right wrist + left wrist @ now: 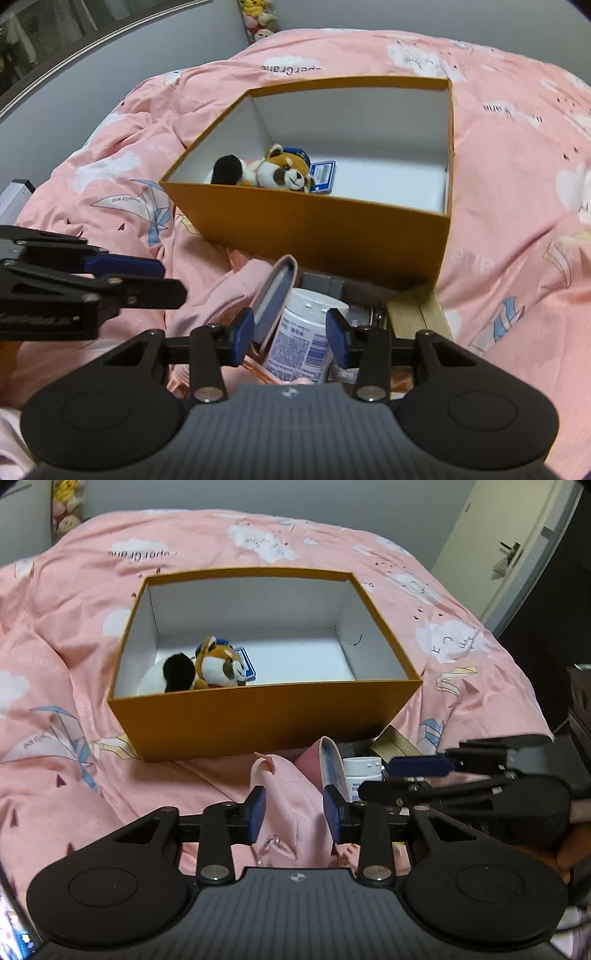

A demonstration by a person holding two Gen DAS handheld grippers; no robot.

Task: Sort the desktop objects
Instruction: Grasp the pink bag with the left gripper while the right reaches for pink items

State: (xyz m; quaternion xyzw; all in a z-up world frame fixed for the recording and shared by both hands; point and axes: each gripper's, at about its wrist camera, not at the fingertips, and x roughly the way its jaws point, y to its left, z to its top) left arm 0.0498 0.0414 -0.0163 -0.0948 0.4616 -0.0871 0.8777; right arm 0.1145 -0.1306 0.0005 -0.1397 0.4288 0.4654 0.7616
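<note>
We hold our left gripper (294,814) open over a pink garment (291,812) and our right gripper (290,334) open astride a white bottle (303,336), a pink case (275,295) leaning against it, just before the orange box (332,232) where a plush toy (284,171) lies beside a blue card (323,173) on the pink bedding (517,184).

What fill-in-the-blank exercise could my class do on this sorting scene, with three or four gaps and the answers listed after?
1. The plush toy lies inside the ____ box.
2. Between the open right tongs stands a white ____ with a blue-printed label.
3. The box rests on a ____ bedcover printed with white clouds.
4. The left tongs are open over a piece of ____ fabric.

Missing words: orange; bottle; pink; pink
</note>
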